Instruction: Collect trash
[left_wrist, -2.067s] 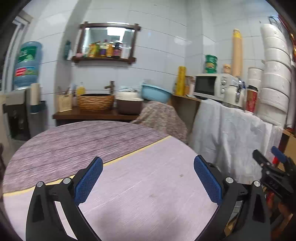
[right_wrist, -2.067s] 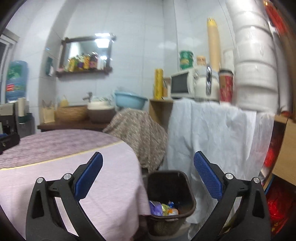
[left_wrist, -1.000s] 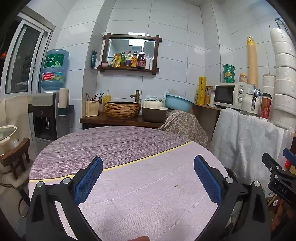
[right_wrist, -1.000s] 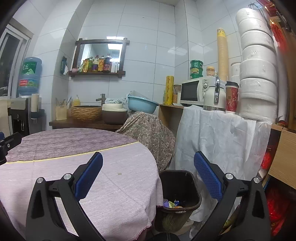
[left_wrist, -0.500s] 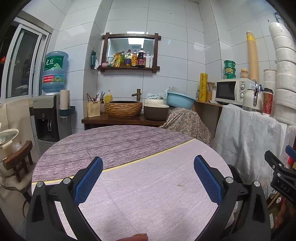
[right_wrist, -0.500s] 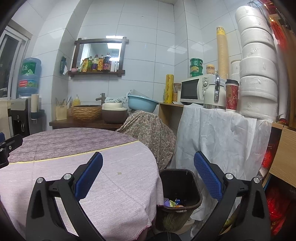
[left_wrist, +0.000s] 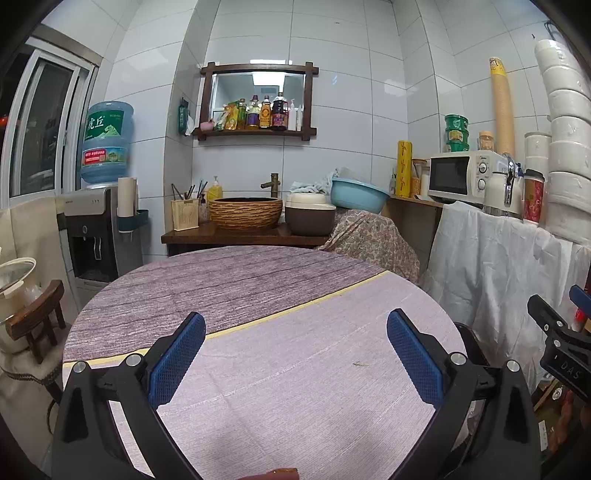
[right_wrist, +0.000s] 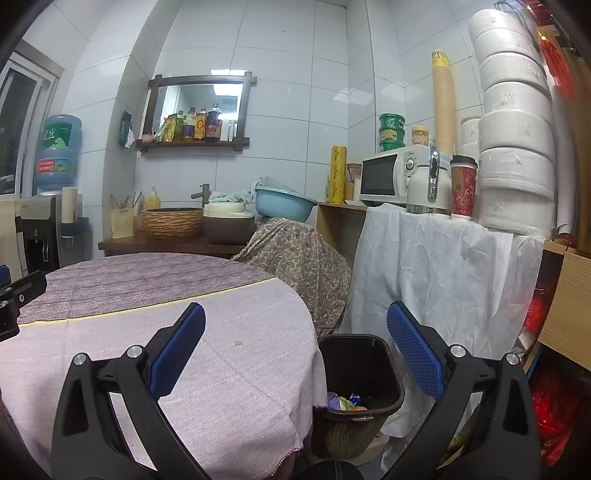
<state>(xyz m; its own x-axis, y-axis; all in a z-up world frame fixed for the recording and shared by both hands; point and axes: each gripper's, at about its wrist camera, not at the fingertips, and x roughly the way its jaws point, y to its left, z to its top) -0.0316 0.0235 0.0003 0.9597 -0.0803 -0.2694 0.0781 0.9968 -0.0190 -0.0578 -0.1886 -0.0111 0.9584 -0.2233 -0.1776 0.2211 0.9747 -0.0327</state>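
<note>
A dark brown trash bin (right_wrist: 360, 373) stands on the floor right of the round table (right_wrist: 229, 369), with colourful wrappers (right_wrist: 345, 402) at its bottom. My right gripper (right_wrist: 295, 347) is open and empty, held above the table's right edge and the bin. My left gripper (left_wrist: 293, 356) is open and empty over the table (left_wrist: 295, 387). A tiny scrap (left_wrist: 360, 364) lies on the pale cloth; it also shows in the right wrist view (right_wrist: 238, 342). The right gripper shows at the left wrist view's right edge (left_wrist: 557, 332).
A cloth-covered chair (right_wrist: 299, 254) stands behind the table. A white-draped counter (right_wrist: 443, 266) holds a microwave (right_wrist: 391, 181), kettle and stacked white rolls. A sink counter (left_wrist: 243, 232) with a basket basin is at the back. A water dispenser (left_wrist: 96, 221) and small stool (left_wrist: 33, 325) stand left.
Both grippers have risen and drawn back slightly, so more of the room and table shows. Both stayed open and empty.
</note>
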